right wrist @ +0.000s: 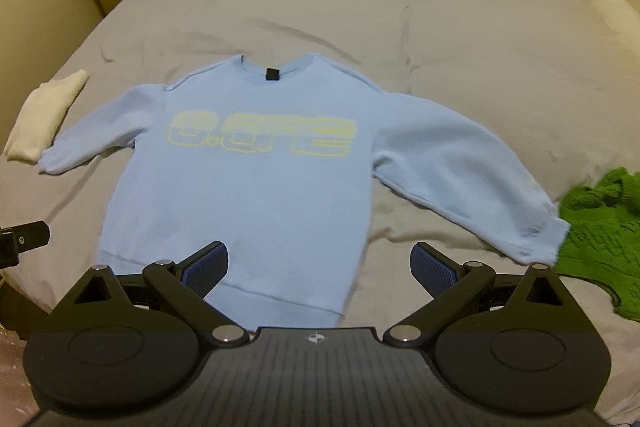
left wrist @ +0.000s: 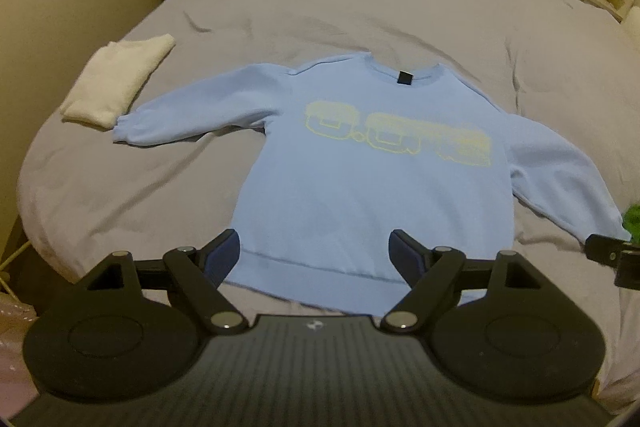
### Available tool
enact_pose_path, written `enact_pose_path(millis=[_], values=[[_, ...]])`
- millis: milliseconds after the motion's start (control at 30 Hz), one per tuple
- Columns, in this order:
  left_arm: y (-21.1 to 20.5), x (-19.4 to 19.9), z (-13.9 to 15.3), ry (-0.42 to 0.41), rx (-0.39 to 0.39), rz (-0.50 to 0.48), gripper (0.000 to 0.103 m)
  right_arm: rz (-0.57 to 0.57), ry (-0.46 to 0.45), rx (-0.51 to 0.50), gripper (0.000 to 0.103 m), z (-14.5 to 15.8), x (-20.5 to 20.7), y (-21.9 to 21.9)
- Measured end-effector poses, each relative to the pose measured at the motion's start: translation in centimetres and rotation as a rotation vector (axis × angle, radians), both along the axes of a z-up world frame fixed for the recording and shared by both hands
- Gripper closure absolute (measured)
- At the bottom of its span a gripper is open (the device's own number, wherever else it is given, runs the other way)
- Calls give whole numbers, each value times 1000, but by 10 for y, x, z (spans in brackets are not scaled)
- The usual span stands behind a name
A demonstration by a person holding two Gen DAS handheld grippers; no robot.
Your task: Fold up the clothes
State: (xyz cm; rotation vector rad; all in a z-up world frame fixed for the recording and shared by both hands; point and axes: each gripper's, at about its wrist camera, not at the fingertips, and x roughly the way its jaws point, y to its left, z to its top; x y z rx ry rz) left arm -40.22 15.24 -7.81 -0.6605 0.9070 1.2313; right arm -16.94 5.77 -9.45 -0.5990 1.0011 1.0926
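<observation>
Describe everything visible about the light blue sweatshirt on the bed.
The light blue sweatshirt looks like soft fleece with a pale yellow chest print and a dark neck tag. It lies flat, front up, sleeves spread, on the grey bedcover. One cuff meets the folded white garment, the other the green knit.

Left tongs [left wrist: 314,253] and right tongs [right wrist: 320,265] both gape wide, angled downward, empty.

- A pale yellow outlined print [right wrist: 262,135] runs across the chest of a light blue sweatshirt [right wrist: 248,211] spread on a bed; its blocky characters are too blurred to read with certainty.
- A small dark tag [right wrist: 272,73] sits inside the collar, with no lettering legible.
- A small round emblem [right wrist: 316,338] marks the tool's body; no words show.
</observation>
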Motion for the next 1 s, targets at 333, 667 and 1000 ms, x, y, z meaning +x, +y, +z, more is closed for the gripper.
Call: enact_pose_path(millis=[333,667,1000], values=[[139,-100,-84,-51,-149,129,22,0,102,-154,3,-93,-46,131],[260,-219,-208,-169,-248,372,29,-31,94,-247,4,-206,-87,244],[332,-311,-259,-255,-105,691,25,-73,77,-332,3,-247,-92,277]])
